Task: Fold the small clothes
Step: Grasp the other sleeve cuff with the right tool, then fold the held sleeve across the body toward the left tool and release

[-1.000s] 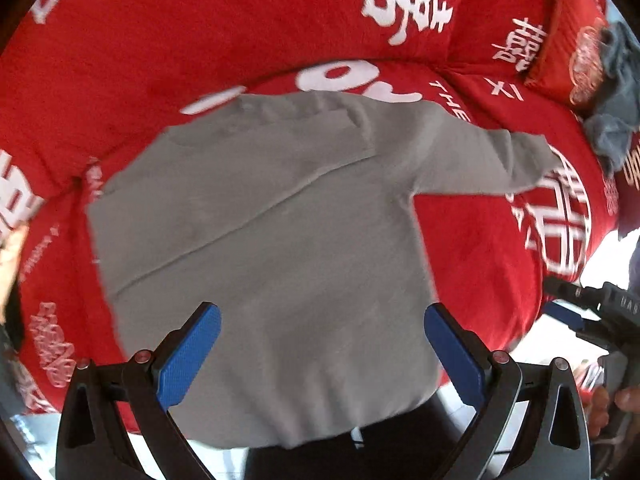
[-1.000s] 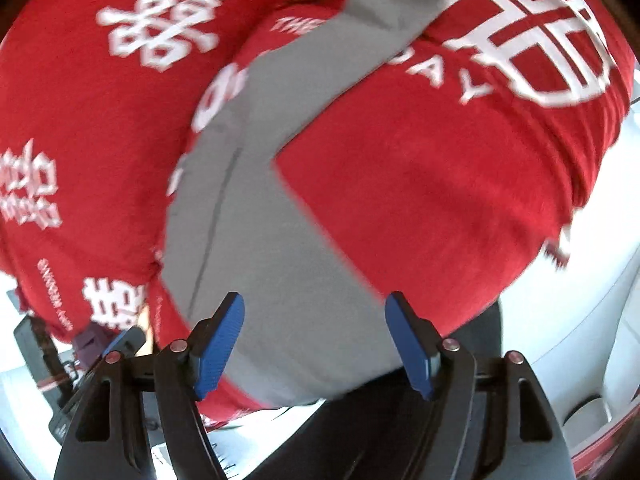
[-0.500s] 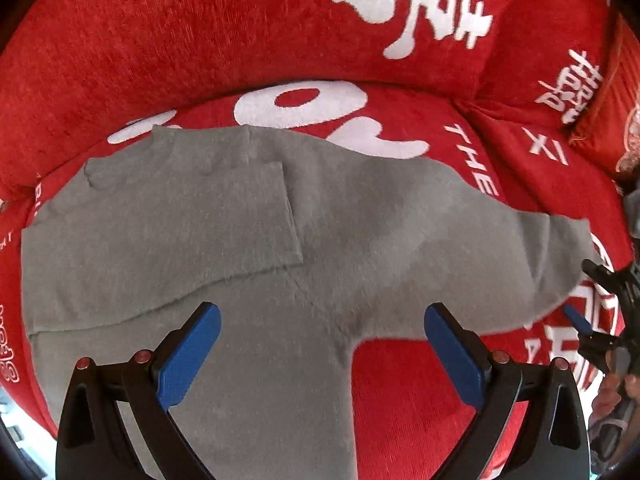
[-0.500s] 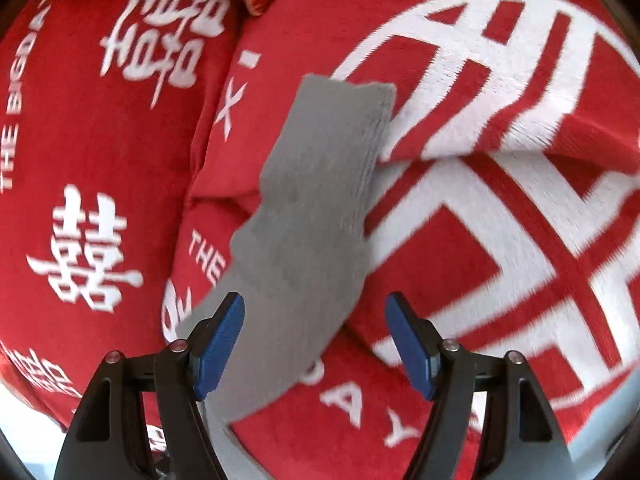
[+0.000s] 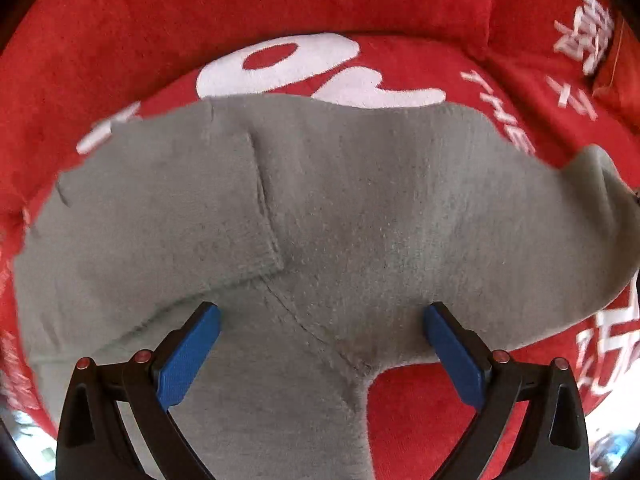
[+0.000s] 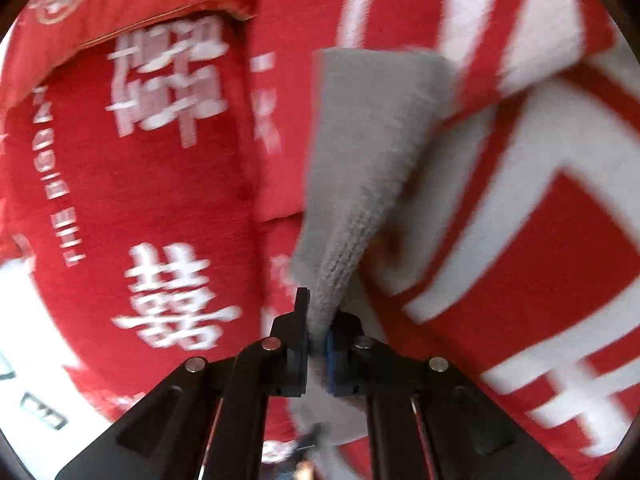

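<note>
A small grey knit sweater (image 5: 352,216) lies flat on a red sofa seat. Its left sleeve (image 5: 168,216) is folded across the chest; its right sleeve (image 5: 560,232) stretches out to the right. My left gripper (image 5: 320,344) is open and empty, its blue pads (image 5: 188,356) wide apart just above the sweater near the right armpit. My right gripper (image 6: 318,340) is shut on the right sleeve (image 6: 360,152), pinching the knit near the cuff and lifting it off the seat.
The red sofa cover (image 5: 280,8) has white characters and lettering; its backrest rises behind the sweater. A red cushion (image 6: 120,4) lies at the top left of the right wrist view. Pale floor (image 6: 24,344) shows past the sofa edge.
My right gripper closed on the sleeve and began lifting it. My left gripper moved closer over the sweater's middle and stayed open.
</note>
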